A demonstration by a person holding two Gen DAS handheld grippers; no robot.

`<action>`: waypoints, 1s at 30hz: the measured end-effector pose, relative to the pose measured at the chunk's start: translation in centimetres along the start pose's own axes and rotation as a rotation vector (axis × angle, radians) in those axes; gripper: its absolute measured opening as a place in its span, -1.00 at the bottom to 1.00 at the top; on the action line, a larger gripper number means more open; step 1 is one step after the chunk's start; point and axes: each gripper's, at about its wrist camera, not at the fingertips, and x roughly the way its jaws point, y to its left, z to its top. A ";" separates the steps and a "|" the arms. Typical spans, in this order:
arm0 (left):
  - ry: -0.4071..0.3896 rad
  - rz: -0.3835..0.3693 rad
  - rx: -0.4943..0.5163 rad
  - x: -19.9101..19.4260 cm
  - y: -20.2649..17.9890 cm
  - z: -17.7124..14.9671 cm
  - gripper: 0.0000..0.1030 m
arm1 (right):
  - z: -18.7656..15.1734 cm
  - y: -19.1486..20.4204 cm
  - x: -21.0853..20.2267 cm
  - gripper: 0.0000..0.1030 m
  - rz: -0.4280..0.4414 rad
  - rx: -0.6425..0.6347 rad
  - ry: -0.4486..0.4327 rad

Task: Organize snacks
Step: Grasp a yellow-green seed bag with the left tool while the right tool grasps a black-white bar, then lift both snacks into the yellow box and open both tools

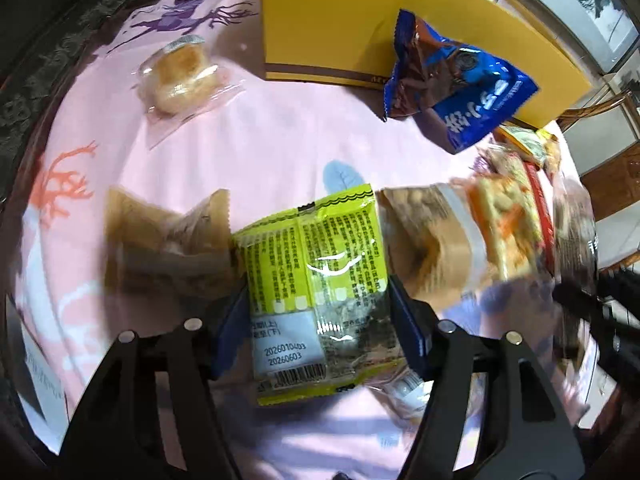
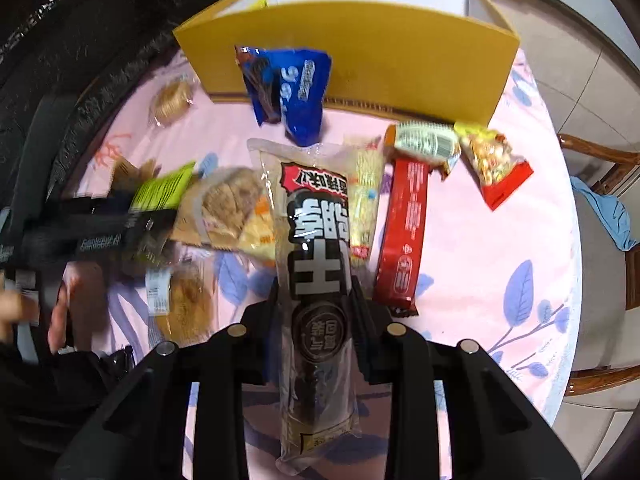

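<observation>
The left tool was seen closed on a yellow-green snack packet, its blue pads pressed against both sides of the wrapper. The right tool was nearly shut, clamped on a long grey-and-black snack bar near its middle. Ahead of both tools, a yellow cardboard box stood open on the pink patterned surface, with a blue cookie bag leaned against its near wall. A red wrapped bar lay just right of the right tool.

Several risks were judged. The glossy packet could slip from the left pads if it were swung quickly. The long bar, held near its middle, could droop and catch the box wall. The two tools, carried towards the same box, could collide or knock the blue bag over.
</observation>
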 end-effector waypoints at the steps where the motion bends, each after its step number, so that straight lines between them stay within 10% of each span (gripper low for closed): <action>1: -0.010 -0.005 -0.002 -0.5 0.2 -0.1 0.28 | 0.1 0.2 -0.1 -0.39 0.002 -0.003 -0.006; 17: -0.164 -0.049 0.081 -7.6 -3.1 1.3 0.28 | 1.3 0.7 -3.0 -0.39 -0.021 -0.017 -0.104; 30: -0.361 -0.075 0.112 -12.4 -7.4 13.5 0.28 | 14.1 0.1 -8.8 -0.39 -0.047 -0.039 -0.335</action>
